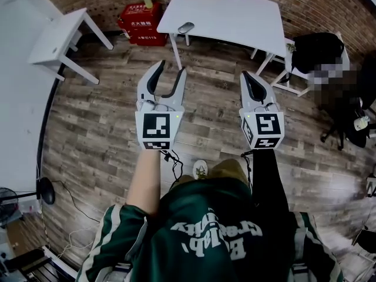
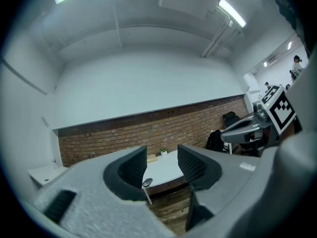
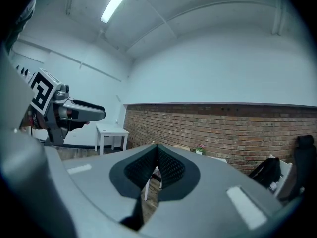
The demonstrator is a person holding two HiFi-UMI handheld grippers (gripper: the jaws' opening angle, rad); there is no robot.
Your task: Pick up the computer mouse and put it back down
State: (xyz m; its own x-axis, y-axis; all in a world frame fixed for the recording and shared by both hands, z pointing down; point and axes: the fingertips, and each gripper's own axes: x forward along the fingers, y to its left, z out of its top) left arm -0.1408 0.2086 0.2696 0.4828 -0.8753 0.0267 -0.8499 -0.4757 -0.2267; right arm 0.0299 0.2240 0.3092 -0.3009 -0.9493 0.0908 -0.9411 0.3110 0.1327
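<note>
Step in hand: the approach, as I judged it. Both tools hung over the wooden floor [image 1: 100, 128], well short of the table.
Mouse: the computer mouse [image 1: 185, 27] lay on the white table [image 1: 235, 22] at the upper middle of the head view, near the table's left edge, untouched and well apart from both grippers.
Left gripper: the left gripper [image 1: 171, 67] was left of centre and pointed level toward the table. Its jaws stood about half apart with nothing between them. In its own view the mouse showed small on the far table, through the gap.
Right gripper: the right gripper [image 1: 245, 74] was right of centre, its pads pressed together, holding nothing.
Better tool: the left one, I thought, because it was already open and lined up with the mouse.
How to do it well: come close to the table edge first, bring one pad to each long side of the mouse, close gently, lift only a little, and set it down flat before opening.
Risk: the smooth rounded shell could slip out of a hasty or crooked grip.
</note>
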